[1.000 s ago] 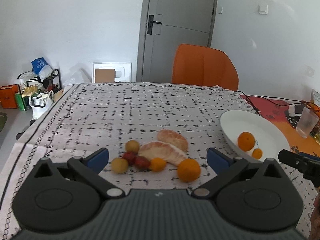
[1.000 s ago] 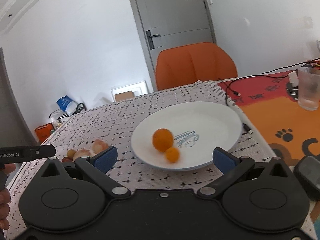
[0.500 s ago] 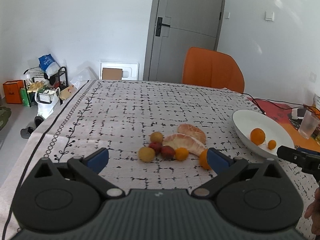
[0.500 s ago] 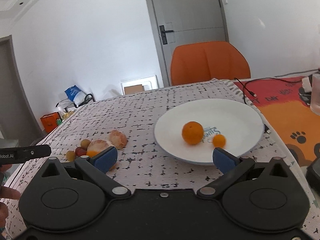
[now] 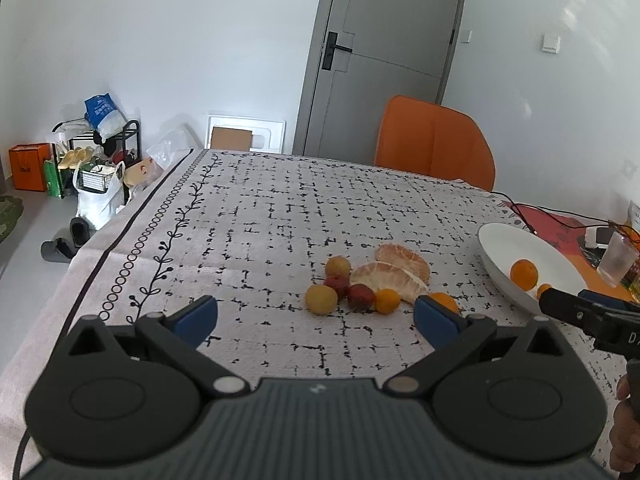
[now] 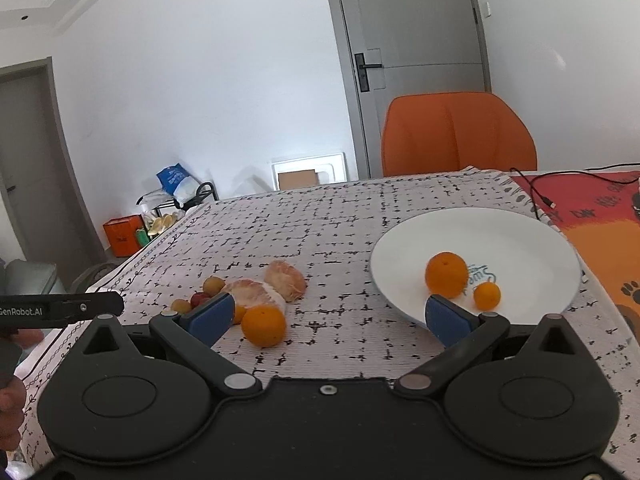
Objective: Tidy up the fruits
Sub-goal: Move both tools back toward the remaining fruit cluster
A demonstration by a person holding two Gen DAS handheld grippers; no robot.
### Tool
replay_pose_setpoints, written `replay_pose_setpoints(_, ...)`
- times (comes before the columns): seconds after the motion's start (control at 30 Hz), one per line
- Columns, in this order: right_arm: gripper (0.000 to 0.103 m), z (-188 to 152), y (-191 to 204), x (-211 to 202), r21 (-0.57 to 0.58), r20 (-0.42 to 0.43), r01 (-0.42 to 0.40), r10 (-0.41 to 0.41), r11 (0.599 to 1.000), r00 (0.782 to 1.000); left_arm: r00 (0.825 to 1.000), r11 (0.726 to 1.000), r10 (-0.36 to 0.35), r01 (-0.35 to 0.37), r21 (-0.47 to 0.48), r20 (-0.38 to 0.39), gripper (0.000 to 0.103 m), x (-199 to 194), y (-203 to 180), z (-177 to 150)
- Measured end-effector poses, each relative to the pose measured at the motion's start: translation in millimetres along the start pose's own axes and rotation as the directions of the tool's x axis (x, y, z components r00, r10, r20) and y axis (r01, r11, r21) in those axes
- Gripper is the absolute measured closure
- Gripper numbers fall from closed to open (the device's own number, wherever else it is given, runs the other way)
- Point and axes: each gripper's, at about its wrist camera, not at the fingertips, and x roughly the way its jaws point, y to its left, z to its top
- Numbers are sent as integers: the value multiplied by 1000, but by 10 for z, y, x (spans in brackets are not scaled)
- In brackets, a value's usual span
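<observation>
Left gripper (image 5: 316,316): jaws spread wide, nothing between them, above bare tablecloth (image 5: 256,240) in front of the loose fruit. Right gripper (image 6: 328,316): jaws also wide apart, empty.

Nearest fruit: one orange (image 6: 263,325) on the cloth just beyond the right gripper's left pad. Behind it, a tight cluster: small orange (image 5: 387,301), two red fruits (image 5: 361,297), two yellow ones (image 5: 321,299), two peeled pomelo segments (image 5: 390,276) touching.

Right of the cluster, well apart: white plate (image 6: 520,232) holding a big orange (image 6: 446,274) and a little one (image 6: 487,295).

Cable (image 6: 540,196) and plastic cup (image 5: 618,258) beyond the plate. Orange chair (image 6: 456,134) at the far edge; open cloth between.
</observation>
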Motion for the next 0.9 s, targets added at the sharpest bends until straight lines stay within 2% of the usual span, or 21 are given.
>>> replay_pose_setpoints(0.13,0,-7,37,45,5,-3,3,-3,1000,1000,1000,1000,8,-8,0,12,0,13,27,-14)
replay_pose_setpoints(0.3,0,-21,107,93,-9,-12,-37,37,999,999,1000,1000,7,-7,10,20,2,58,63,-19)
replay_pose_setpoints(0.43,7,-37,148,162,-10,-26,-54,54,998,998,1000,1000,-7,7,-8,20,3,127,97,-24)
replay_pose_setpoints(0.63,15,-74,199,286,-11,-56,-63,63,998,996,1000,1000,-13,13,-13,13,12,231,106,-28)
replay_pose_setpoints(0.9,20,-70,269,418,-11,-79,-85,84,996,993,999,999,-32,32,-11,-8,26,434,80,-35)
